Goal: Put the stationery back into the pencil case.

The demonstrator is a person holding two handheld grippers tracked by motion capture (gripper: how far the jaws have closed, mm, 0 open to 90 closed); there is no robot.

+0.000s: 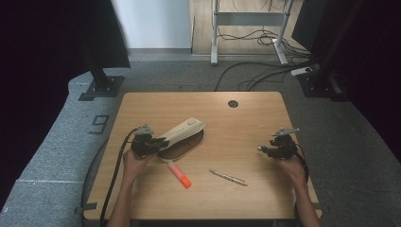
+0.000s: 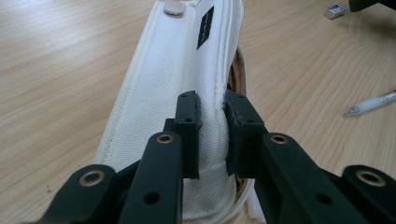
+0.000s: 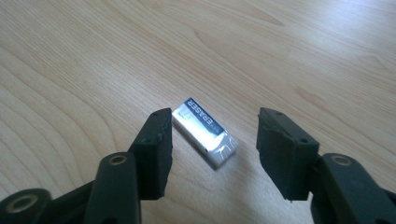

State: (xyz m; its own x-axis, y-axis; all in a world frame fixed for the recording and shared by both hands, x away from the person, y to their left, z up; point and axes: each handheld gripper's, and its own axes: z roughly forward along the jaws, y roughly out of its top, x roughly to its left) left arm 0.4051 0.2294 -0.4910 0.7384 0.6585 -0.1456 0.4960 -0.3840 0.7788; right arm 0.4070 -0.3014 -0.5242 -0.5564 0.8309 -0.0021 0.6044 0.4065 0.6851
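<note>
two jaws of the right gripper (image 3: 212, 140) stand apart with the eraser (image 3: 204, 131) lying on the table (image 3: 93, 56) between them, neither pad pressing it. the eraser's long axis runs slantwise across the gap, one end almost against the left-hand pad, the other well short of the right-hand one, so a squeeze would likely catch it corner to corner unless the wrist turns first. this hand is far the nearer to it. the left gripper (image 2: 212, 133) is clamped on the rim of the white pencil case (image 2: 173, 93), holding its mouth up at the table's left. bare wood all round the eraser leaves room; the pen (image 1: 228, 177) and marker (image 1: 179, 174) lie well apart, nearer the person.
</note>
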